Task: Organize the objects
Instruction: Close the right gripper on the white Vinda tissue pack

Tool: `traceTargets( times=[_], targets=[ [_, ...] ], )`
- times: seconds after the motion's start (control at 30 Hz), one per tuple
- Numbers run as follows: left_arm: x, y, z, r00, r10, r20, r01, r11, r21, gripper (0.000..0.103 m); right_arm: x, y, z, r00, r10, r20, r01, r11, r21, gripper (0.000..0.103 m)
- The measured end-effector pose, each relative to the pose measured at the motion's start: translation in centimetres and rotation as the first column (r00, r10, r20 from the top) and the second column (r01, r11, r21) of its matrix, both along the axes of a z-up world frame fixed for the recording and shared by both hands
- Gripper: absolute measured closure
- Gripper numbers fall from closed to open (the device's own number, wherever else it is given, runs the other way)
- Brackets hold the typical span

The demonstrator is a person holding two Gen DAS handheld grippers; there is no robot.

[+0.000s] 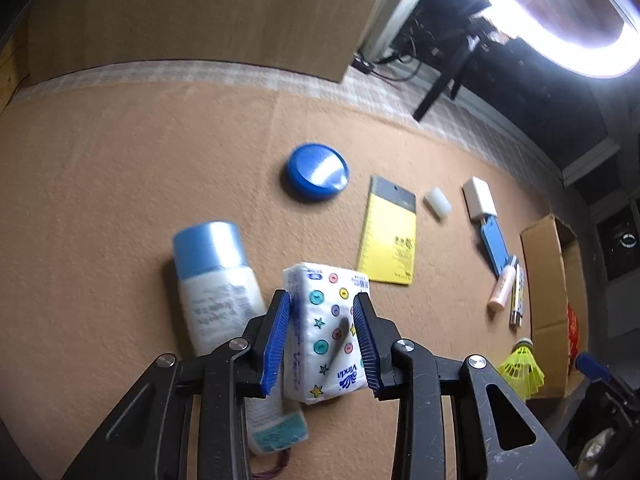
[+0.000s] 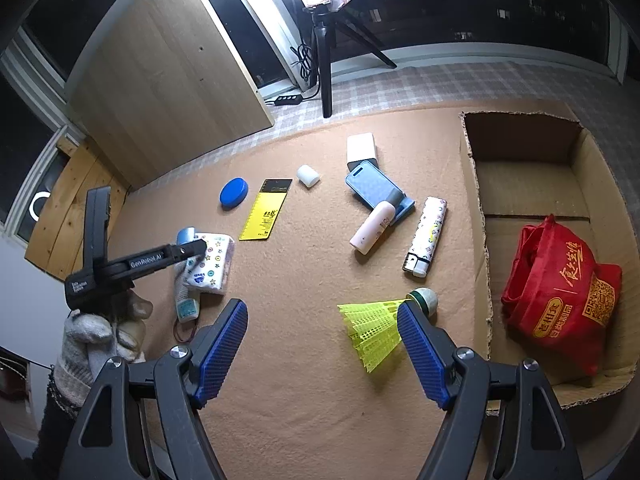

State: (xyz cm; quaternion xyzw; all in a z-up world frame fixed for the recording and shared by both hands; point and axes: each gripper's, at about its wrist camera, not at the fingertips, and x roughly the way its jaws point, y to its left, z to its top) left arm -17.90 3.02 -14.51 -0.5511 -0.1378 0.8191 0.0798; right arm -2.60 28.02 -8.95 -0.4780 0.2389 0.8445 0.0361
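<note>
The left hand-held gripper [image 1: 320, 296] is pointing steeply down at the table [image 2: 300, 360], and its blue pads are sitting against both long sides of the tissue pack [image 1: 320, 360], so it is gripping the pack. The pack (white, dotted with coloured buttons and stars) is lying dead centre in the left wrist view, partly over a white bottle [image 1: 216, 280] with a pale blue cap that is stretching out toward 10 o'clock. A blue lid [image 1: 316, 172] is lying at 12 o'clock from the pack, and a yellow notepad [image 1: 388, 240] at about 1 o'clock.

From the right wrist view, a gloved hand [image 2: 100, 332] is holding that gripper's handle at 9 o'clock, with the pack just beyond its fingers.

The right hand-held gripper [image 2: 320, 306] is hanging wide open over bare table, nothing between its jaws. A yellow shuttlecock [image 2: 372, 332] is lying right beside its right finger, cork end toward 1 o'clock. Farther up, at 12 to 1 o'clock, a lighter [image 2: 426, 236], a pink bottle [image 2: 370, 228] and a blue phone [image 2: 372, 186] are clustering together, the bottle lying across the phone's corner. A small white cap [image 2: 308, 176] is sitting near 12 o'clock.

A cardboard box [image 2: 476, 200] is standing open at 3 o'clock, with a red bag [image 2: 560, 292] lying inside it.
</note>
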Motion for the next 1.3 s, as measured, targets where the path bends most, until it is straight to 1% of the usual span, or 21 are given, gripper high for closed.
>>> traceTargets(
  times=[0.1,0.2,0.33,0.43,0.53,0.67,0.7,0.77,0.83,0.9,0.97,1.03,1.07,1.2,1.3],
  targets=[
    [0.5,1.4,-0.7,0.999,-0.032,0.014,0.032,0.999,0.013,0.068,0.0,0.1,-0.2,1.000,-0.003,0.004,0.003,1.000,-0.002,0.029],
    [1.2,2.4,-1.4,0.999,-0.044,0.023,0.043,0.998,0.041,0.068,0.0,0.2,-0.3,1.000,-0.003,0.007,0.003,1.000,-0.006,0.029],
    [2.6,4.0,-1.8,0.998,-0.067,0.021,0.065,0.995,0.076,0.068,0.0,0.2,-0.6,1.000,-0.001,0.011,0.001,1.000,-0.008,0.029],
    [3.5,5.5,-1.7,0.995,-0.095,0.017,0.093,0.993,0.069,0.068,-0.3,0.0,-0.8,1.000,0.006,0.013,-0.006,1.000,-0.008,0.029],
    [4.6,6.7,-1.7,0.993,-0.121,0.018,0.119,0.990,0.077,0.068,-0.6,-0.4,-1.0,1.000,0.017,0.017,-0.016,1.000,-0.011,0.029],
    [5.7,7.6,-1.6,0.990,-0.143,0.016,0.141,0.987,0.077,0.068,-1.1,-1.1,-1.5,0.999,0.036,0.023,-0.036,0.999,-0.017,0.029],
    [6.0,7.8,-1.5,0.988,-0.151,0.015,0.150,0.986,0.072,0.066,-1.3,-1.4,-1.7,0.999,0.042,0.020,-0.041,0.999,-0.025,0.029],
    [6.3,8.0,-1.4,0.986,-0.166,0.018,0.165,0.984,0.069,0.056,-1.5,-1.7,-1.9,0.999,0.046,0.009,-0.045,0.998,-0.045,0.029],
    [7.0,8.1,-1.1,0.983,-0.186,0.005,0.185,0.981,0.050,0.041,-1.8,-1.9,-2.3,0.999,0.049,-0.013,-0.050,0.995,-0.089,0.029],
    [7.5,8.1,-0.8,0.980,-0.197,-0.007,0.197,0.980,0.024,0.034,-2.1,-2.0,-2.7,0.999,0.046,-0.026,-0.048,0.992,-0.117,0.029],
    [8.0,8.0,-0.7,0.976,-0.216,-0.014,0.216,0.976,0.017,0.033,-2.3,-2.3,-3.2,0.998,0.047,-0.037,-0.051,0.991,-0.122,0.029],
    [8.4,8.0,-0.5,0.974,-0.226,-0.017,0.226,0.974,0.007,0.029,-2.8,-2.8,-3.5,0.997,0.061,-0.041,-0.065,0.991,-0.119,0.029],
    [8.5,8.0,-0.5,0.974,-0.227,-0.020,0.227,0.974,0.002,0.029,-3.0,-3.1,-3.7,0.997,0.071,-0.038,-0.075,0.990,-0.121,0.029],
    [8.7,7.7,-0.5,0.974,-0.227,-0.023,0.227,0.974,-0.003,0.029,-4.3,-4.3,-4.5,0.993,0.115,-0.005,-0.115,0.987,-0.113,0.029],
    [8.8,7.6,-0.5,0.974,-0.223,-0.024,0.223,0.975,-0.004,0.028,-5.0,-4.7,-5.1,0.991,0.130,0.028,-0.126,0.986,-0.108,0.029]
  ],
)
